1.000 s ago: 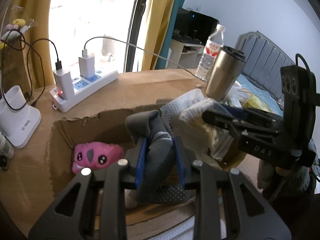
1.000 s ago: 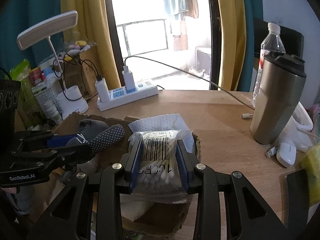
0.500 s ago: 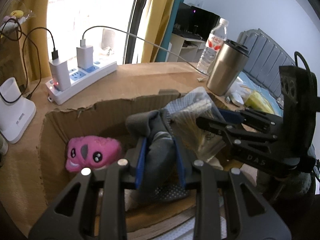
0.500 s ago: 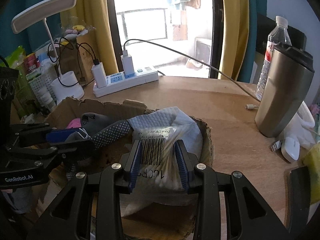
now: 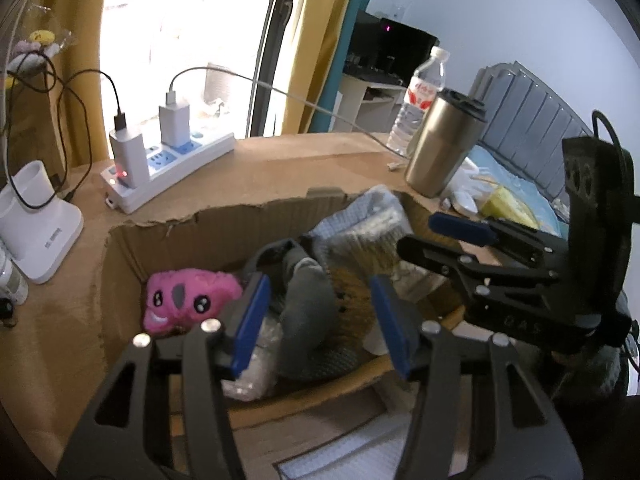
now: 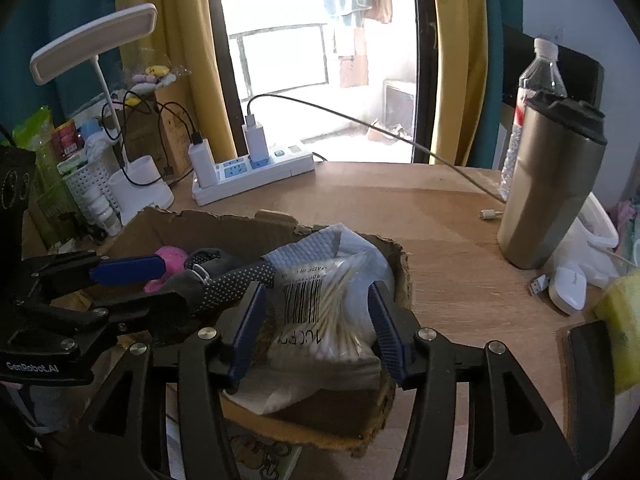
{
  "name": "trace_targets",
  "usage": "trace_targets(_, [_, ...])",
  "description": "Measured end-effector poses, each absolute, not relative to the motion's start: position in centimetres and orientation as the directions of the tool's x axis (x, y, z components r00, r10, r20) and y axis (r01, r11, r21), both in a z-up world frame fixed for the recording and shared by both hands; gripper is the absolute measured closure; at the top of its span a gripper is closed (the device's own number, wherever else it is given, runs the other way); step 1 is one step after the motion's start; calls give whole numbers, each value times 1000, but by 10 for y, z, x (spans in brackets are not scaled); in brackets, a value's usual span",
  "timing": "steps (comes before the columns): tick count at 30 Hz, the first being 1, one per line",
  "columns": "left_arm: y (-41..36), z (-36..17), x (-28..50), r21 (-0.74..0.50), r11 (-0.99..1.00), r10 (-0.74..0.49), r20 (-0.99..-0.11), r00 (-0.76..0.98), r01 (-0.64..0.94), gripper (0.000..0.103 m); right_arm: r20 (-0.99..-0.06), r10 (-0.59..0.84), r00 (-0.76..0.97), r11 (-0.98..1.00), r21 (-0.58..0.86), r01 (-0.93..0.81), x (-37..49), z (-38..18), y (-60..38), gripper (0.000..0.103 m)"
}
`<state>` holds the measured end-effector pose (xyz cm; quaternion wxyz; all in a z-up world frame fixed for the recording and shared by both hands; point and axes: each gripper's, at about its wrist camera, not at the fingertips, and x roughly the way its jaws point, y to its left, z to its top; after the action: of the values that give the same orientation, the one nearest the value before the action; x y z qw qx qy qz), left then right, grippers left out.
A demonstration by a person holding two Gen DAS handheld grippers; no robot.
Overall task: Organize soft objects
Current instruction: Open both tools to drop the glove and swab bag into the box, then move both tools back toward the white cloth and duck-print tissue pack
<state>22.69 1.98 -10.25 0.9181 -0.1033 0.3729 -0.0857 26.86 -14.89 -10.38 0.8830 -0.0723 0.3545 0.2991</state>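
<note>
We count one cardboard box [image 5: 172, 224], and it sits on the wooden table [image 6: 448, 216] just past the tips of both our grippers. Inside it we see one pink plush toy [image 5: 186, 298], one grey sock [image 5: 306, 304], one bag of cotton swabs [image 6: 320, 308] and one pale blue cloth [image 6: 316, 246].

Our left gripper [image 5: 320, 320] is opening. The grey sock lies between its two blue pads [image 5: 250, 318], but the pads do not press on it; there is a gap on each side. The pink plush toy is in the box to the left of the left finger. A bit of clear plastic lies under the left finger.

Our right gripper [image 6: 316, 328] is opening too. The bag of cotton swabs lies between its fingers, with its barcode facing up, and the pads stand off from it. The pale blue cloth is under and behind the bag, just past the fingertips. The sock's dotted end reaches over near the right gripper's left finger.

Outside the box, farther past the fingers, we count one white power strip [image 6: 256, 172] with two chargers plugged in, one metal tumbler [image 6: 548, 196], one water bottle [image 6: 536, 92] and one white desk lamp [image 6: 96, 36].
</note>
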Motion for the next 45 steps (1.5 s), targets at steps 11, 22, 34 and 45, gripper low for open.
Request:
trace_targets(11, [20,-86,199,-231,970,-208,-641,739,72,48,-642,486,593,809,72,-584,240,-84,-153,47])
trace_targets(22, [23,-76,172,-223,973,-189,-619,762,60,48,-625,486,611,809,56,-585,215,-72,-155,41])
trace_targets(34, [22,-74,156,-222,974,-169,-613,771,38,47,-621,480,619,813,50,-581,195,-69,-161,39])
trace_targets(45, [15,-81,139,-233,972,-165,-616,770,22,31,-627,476,617,815,50,-578,180,-75,-168,38])
